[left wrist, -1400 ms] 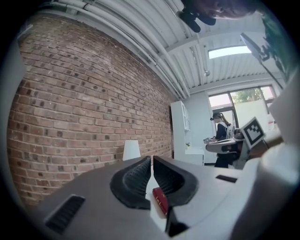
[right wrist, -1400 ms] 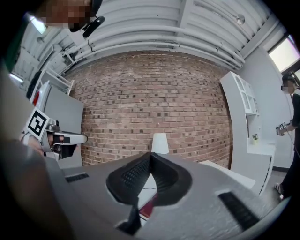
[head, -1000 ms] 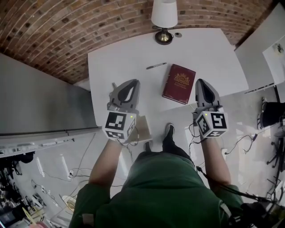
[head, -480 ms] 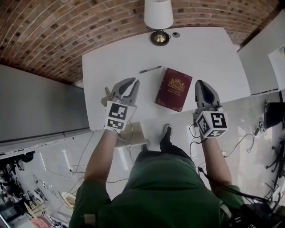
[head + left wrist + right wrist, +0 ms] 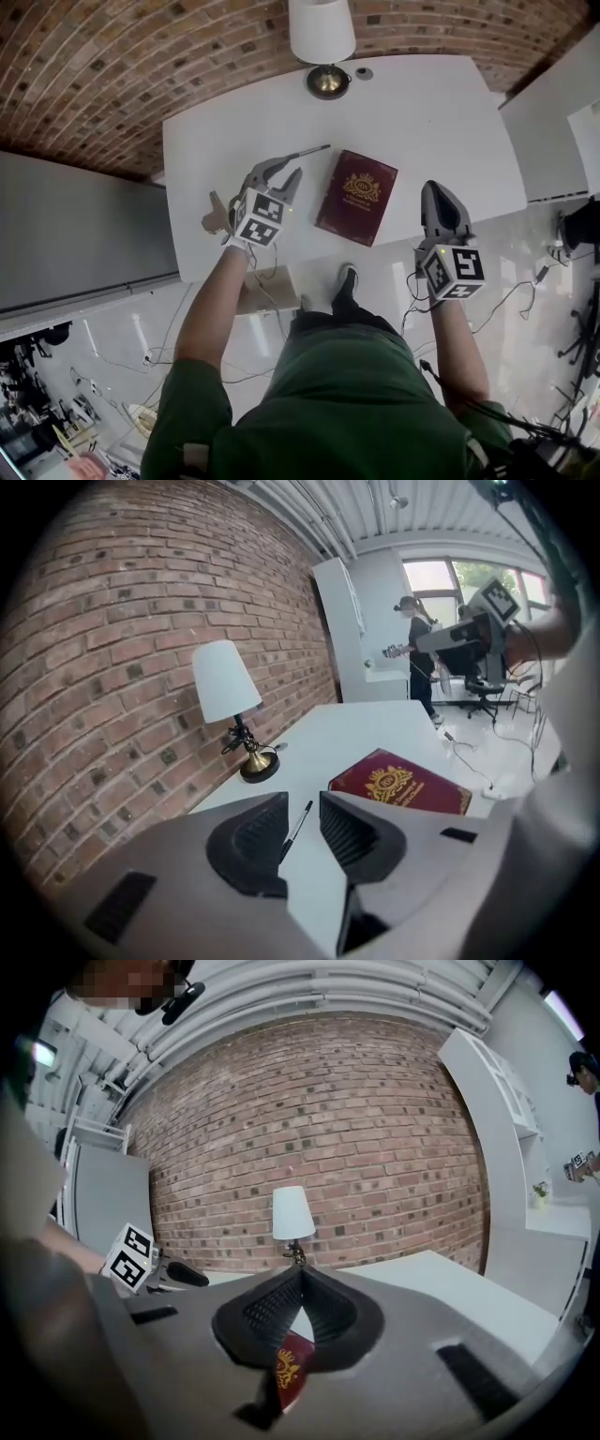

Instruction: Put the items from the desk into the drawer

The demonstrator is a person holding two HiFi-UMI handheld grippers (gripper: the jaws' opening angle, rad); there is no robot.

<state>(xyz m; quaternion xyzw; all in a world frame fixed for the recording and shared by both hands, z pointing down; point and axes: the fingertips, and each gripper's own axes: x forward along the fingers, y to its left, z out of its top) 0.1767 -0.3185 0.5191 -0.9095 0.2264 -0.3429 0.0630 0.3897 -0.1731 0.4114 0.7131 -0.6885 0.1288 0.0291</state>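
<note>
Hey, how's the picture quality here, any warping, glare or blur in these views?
Head view: sharp and evenly lit, but the desk edges bow outward. Left gripper view: black corners, and the windows are washed out. Right gripper view: the brick wall curves strongly, and the book up close looks slightly soft.
</note>
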